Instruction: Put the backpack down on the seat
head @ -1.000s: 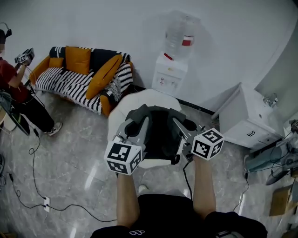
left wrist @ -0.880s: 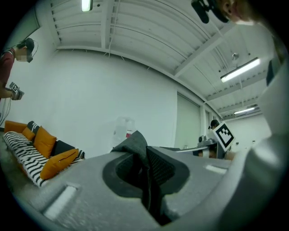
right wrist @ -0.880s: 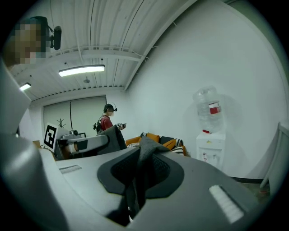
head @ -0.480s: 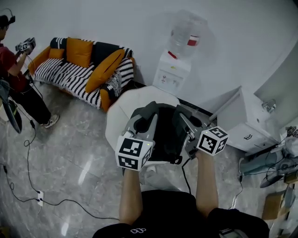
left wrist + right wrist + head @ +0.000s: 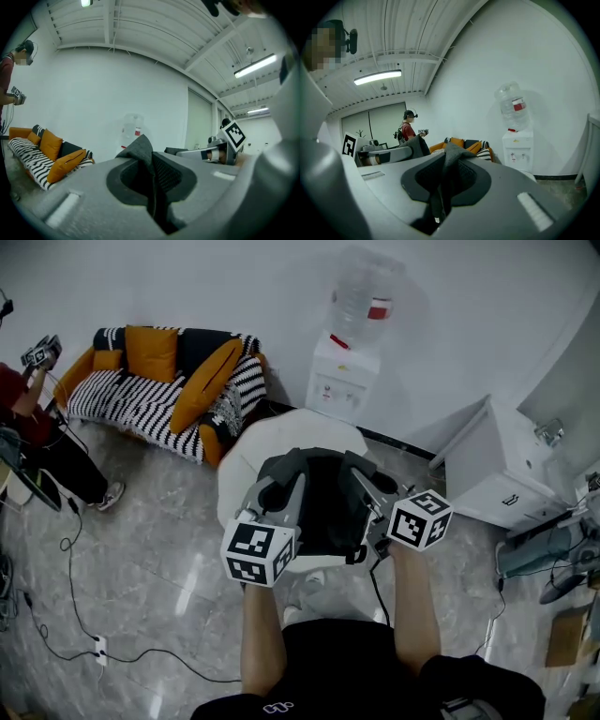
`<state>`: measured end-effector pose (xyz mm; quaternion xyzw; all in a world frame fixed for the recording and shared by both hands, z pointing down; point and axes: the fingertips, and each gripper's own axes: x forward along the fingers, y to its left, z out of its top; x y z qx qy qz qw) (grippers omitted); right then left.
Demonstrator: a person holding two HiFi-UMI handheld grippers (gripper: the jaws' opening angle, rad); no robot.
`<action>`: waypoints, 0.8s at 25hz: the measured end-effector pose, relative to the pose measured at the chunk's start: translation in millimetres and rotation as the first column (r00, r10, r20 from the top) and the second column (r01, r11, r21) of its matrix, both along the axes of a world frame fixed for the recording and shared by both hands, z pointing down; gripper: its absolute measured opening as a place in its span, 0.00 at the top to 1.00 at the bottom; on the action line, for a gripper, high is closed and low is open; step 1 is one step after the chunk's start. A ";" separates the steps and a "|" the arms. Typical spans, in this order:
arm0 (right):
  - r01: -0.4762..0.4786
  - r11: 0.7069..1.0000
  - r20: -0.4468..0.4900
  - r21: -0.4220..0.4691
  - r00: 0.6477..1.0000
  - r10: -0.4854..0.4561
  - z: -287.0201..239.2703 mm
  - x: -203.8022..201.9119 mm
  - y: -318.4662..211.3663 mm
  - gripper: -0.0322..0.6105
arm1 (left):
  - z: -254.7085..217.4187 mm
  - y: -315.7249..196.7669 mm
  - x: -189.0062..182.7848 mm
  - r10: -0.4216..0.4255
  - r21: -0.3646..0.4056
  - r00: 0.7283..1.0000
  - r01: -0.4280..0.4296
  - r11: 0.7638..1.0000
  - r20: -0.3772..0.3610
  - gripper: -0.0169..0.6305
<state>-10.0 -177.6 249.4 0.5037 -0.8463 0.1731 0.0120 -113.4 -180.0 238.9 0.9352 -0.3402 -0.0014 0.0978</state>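
Left gripper (image 5: 270, 498) clamped on the dark backpack (image 5: 325, 504), right gripper (image 5: 373, 489) clamped on it too, white round seat (image 5: 272, 439) just beneath both.

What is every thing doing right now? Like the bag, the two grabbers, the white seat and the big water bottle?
backpack: held up over the seat; touching it or not, I cannot tell.
left gripper: shut on a fold of the backpack.
right gripper: shut on the backpack too.
seat: white, partly hidden under the backpack.
water bottle: standing on the dispenser.
orange cushion: leaning tilted on the sofa.
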 end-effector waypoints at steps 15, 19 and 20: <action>-0.005 0.997 0.056 -0.077 0.998 0.010 45.4 40.5 -48.7 0.89 | 52.1 -47.1 38.9 -0.005 -0.161 0.998 0.015 0.987 0.061 0.92; 0.002 0.994 0.080 -0.112 0.997 0.007 65.7 48.5 -62.6 0.89 | 70.2 -66.8 48.4 -0.016 -0.206 0.997 0.032 0.978 0.078 0.92; 0.004 0.992 0.085 -0.123 0.996 0.007 71.7 51.1 -65.5 0.89 | 75.7 -70.3 51.2 -0.017 -0.216 0.996 0.035 0.976 0.083 0.92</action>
